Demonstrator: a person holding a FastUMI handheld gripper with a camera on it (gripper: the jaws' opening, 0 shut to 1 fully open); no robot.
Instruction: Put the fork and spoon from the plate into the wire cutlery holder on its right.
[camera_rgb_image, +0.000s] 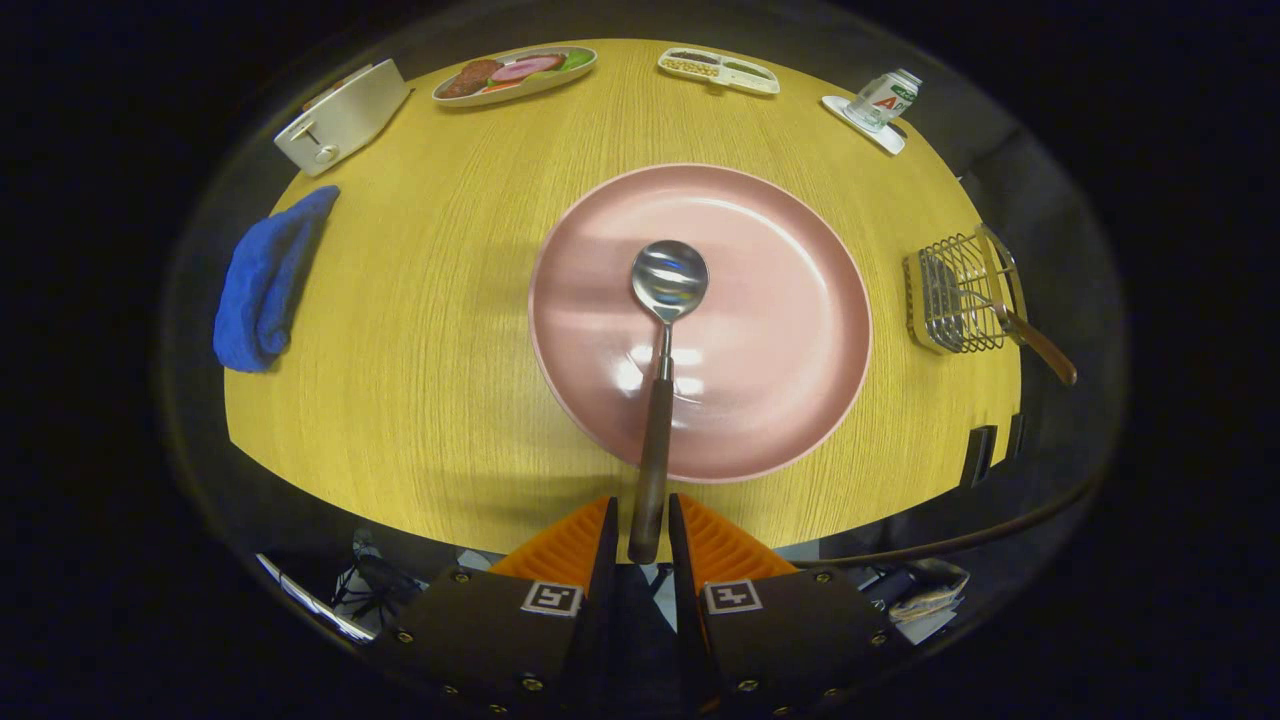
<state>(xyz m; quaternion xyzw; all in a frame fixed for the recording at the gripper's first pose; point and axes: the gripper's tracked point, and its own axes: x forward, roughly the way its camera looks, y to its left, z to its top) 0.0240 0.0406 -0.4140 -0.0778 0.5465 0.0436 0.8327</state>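
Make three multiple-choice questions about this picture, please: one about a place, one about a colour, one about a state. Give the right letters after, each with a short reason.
1. Where is the wire holder?
A. On the plate
B. On the table to the right of the plate
C. Next to the toaster

2. What colour is the plate?
A. Pink
B. White
C. Green

3. What are the fingers of the gripper doing?
A. Standing wide open
B. Closed on the blue cloth
C. Closed on the spoon handle

Answers:
1 B: the holder stands on the wooden table, apart from the plate's right rim.
2 A: the big round plate is pink.
3 C: the spoon handle sits pressed between both orange fingers.
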